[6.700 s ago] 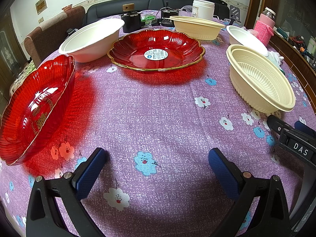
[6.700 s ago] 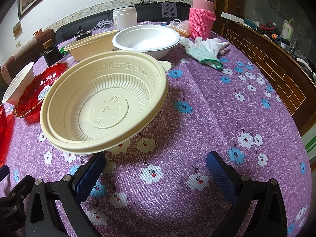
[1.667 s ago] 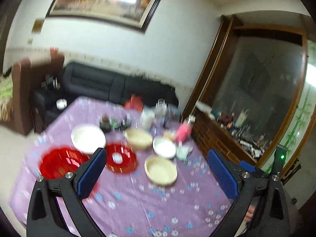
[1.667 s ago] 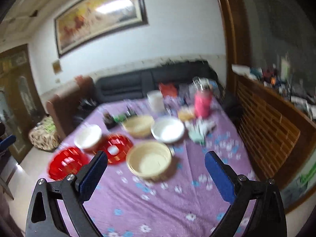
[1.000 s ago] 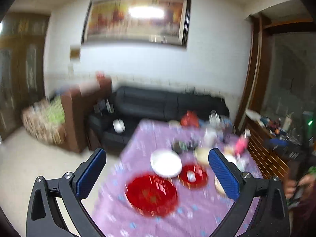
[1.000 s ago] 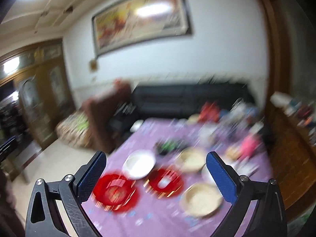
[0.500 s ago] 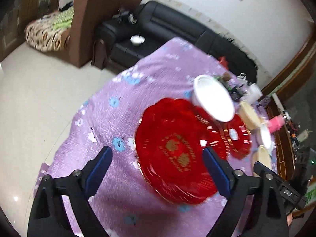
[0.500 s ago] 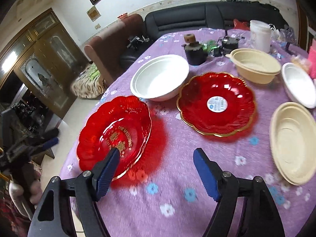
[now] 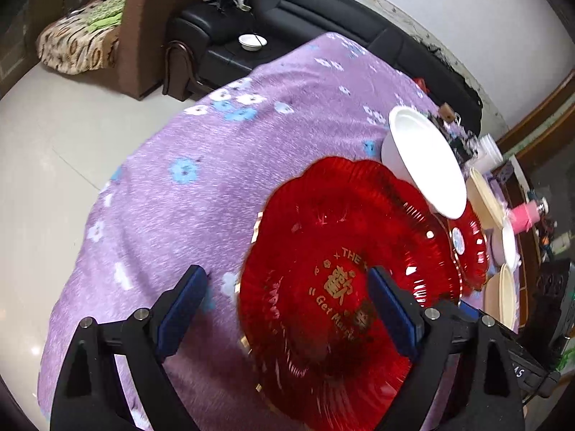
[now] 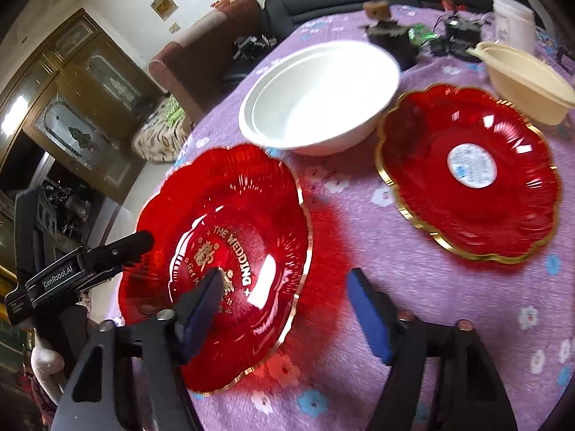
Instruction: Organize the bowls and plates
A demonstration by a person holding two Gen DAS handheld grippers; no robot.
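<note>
A red wedding plate (image 9: 341, 280) (image 10: 230, 251) with gold lettering lies near the table's edge. My left gripper (image 9: 287, 309) is open, its fingers straddling the plate's near-left rim. My right gripper (image 10: 287, 309) is open over the plate's right rim. The left gripper also shows in the right wrist view (image 10: 118, 251) at the plate's far side. A second red plate (image 10: 467, 172) (image 9: 467, 244) with a white sticker lies beyond. A white bowl (image 10: 320, 97) (image 9: 424, 165) sits behind both. A cream bowl (image 10: 524, 79) stands further back.
The table has a purple flowered cloth (image 9: 215, 165). More cream and white bowls (image 9: 503, 287) and a pink-sleeved bottle (image 9: 528, 212) sit at the far side. A black sofa (image 9: 323, 18) and brown armchair (image 10: 201, 46) stand beyond the table's edge.
Both grippers have swung down from high above the room and closed in on the wedding plate from opposite sides. The plates and bowls have not moved.
</note>
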